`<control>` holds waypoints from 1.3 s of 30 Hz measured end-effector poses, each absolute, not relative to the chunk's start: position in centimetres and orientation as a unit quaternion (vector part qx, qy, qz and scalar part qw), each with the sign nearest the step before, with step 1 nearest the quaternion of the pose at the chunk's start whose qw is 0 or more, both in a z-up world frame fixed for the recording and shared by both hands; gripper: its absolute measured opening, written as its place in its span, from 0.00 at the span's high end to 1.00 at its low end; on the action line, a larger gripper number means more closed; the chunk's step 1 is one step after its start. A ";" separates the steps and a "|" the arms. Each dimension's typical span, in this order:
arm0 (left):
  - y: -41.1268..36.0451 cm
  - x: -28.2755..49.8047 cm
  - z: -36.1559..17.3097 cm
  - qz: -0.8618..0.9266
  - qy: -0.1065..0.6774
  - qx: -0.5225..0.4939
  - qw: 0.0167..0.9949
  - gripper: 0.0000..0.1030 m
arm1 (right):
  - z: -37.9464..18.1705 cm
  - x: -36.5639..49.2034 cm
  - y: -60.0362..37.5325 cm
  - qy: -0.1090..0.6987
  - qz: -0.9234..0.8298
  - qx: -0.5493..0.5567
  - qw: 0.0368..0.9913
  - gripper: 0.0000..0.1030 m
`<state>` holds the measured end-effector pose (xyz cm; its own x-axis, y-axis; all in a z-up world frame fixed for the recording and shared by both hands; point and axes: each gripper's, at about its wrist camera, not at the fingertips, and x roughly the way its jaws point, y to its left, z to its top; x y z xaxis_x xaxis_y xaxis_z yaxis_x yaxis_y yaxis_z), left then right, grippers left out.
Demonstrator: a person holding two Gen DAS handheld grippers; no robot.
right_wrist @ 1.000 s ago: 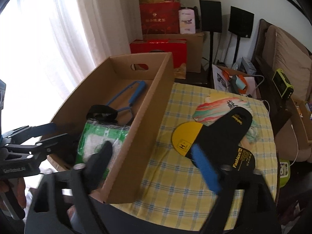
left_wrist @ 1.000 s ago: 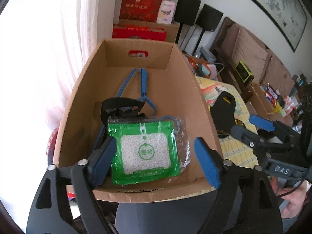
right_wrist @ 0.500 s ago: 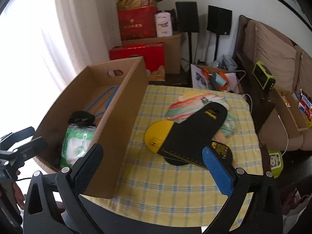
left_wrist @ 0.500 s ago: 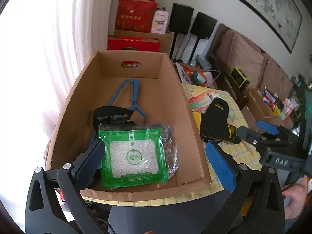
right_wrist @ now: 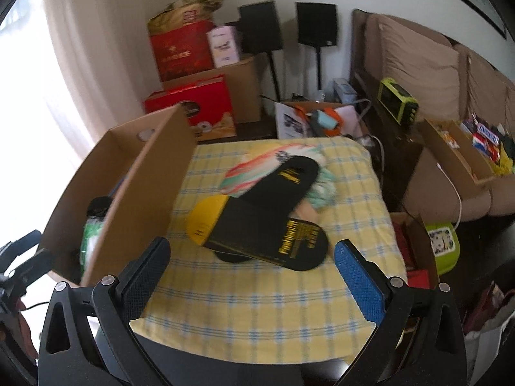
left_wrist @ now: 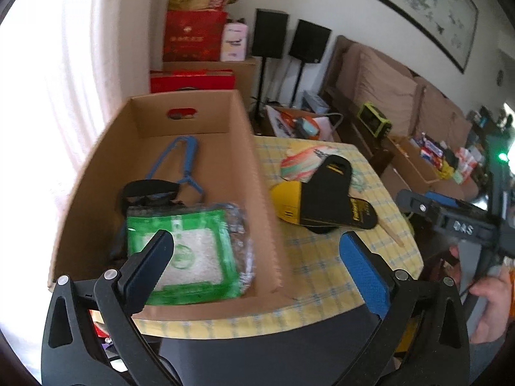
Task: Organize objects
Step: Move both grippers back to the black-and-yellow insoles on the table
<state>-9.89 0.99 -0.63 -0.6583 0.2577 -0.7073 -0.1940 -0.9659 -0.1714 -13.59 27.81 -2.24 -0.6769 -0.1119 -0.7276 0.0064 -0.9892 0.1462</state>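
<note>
Lower centre, we see the left gripper (left_wrist: pixel 257 262) and right gripper (right_wrist: pixel 249 262) spread, empty; green packet (left_wrist: pixel 186 251) in cardboard box (left_wrist: pixel 257 173), insoles (right_wrist: pixel 257 222) mid-frame.

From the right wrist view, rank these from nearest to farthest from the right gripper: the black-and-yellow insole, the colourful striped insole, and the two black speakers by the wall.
1. The black-and-yellow insole, on the yellow checked tablecloth just ahead of the open right gripper.
2. The colourful striped insole, farther back, partly under a black insole.
3. The two black speakers, against the far wall.
</note>
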 end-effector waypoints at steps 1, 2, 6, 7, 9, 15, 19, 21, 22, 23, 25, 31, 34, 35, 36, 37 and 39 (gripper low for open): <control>1.6 -9.7 -0.7 0.910 -0.039 -0.392 0.131 0.00 | -2.5 -13.5 28.5 -0.070 -0.913 0.402 0.028 0.00; 2.0 -9.4 -0.8 0.909 -0.039 -0.391 0.136 0.00 | -2.8 -13.5 29.2 -0.075 -0.912 0.404 0.024 0.00; 4.4 -8.8 -1.0 0.910 -0.035 -0.381 0.160 0.00 | -4.2 -13.2 31.2 -0.089 -0.908 0.409 0.011 0.00; 5.1 -8.6 -1.0 0.912 -0.031 -0.375 0.165 0.00 | -4.6 -13.1 31.7 -0.093 -0.907 0.411 0.009 0.00; 6.2 -8.3 -1.0 0.913 -0.026 -0.367 0.175 0.00 | -5.5 -13.0 32.6 -0.102 -0.904 0.415 0.006 0.00; 10.2 -8.3 -1.4 0.908 0.012 -0.362 0.212 0.00 | -7.6 -13.1 35.0 -0.130 -0.897 0.423 0.006 0.00; 12.5 -8.6 -2.2 0.898 0.014 -0.368 0.239 0.00 | -8.1 -13.3 36.2 -0.150 -0.895 0.420 0.007 0.01; 13.4 -8.9 -2.7 0.894 0.017 -0.372 0.248 0.00 | -8.4 -13.6 36.6 -0.154 -0.894 0.420 0.011 0.01; 13.9 -9.1 -3.1 0.893 0.018 -0.374 0.251 0.00 | -8.5 -13.8 36.7 -0.154 -0.894 0.422 0.013 0.01; 14.4 -9.3 -3.4 0.890 0.020 -0.379 0.253 0.00 | -8.7 -14.1 36.8 -0.153 -0.893 0.423 0.016 0.01; 15.2 -9.8 -4.1 0.884 0.020 -0.390 0.258 0.00 | -8.9 -14.8 37.1 -0.152 -0.891 0.427 0.022 0.03; 17.6 -11.0 -6.5 0.870 0.019 -0.414 0.267 0.00 | -9.3 -17.7 38.4 -0.168 -0.886 0.429 0.042 0.17; 17.9 -12.0 -8.1 0.855 -0.007 -0.443 0.270 0.00 | -9.7 -19.1 38.5 -0.173 -0.881 0.436 0.057 0.26; 17.9 -12.4 -8.6 0.852 -0.014 -0.449 0.269 0.00 | -9.9 -19.5 38.4 -0.175 -0.879 0.439 0.062 0.28; 17.9 -12.7 -9.1 0.849 -0.021 -0.455 0.267 0.00 | -10.1 -19.9 38.4 -0.179 -0.876 0.441 0.072 0.32; 17.9 -13.0 -9.5 0.847 -0.026 -0.460 0.266 0.01 | -10.3 -20.3 38.4 -0.183 -0.874 0.442 0.079 0.35; 17.8 -13.6 -10.2 0.844 -0.035 -0.468 0.261 0.02 | -10.8 -21.3 38.3 -0.192 -0.869 0.447 0.093 0.40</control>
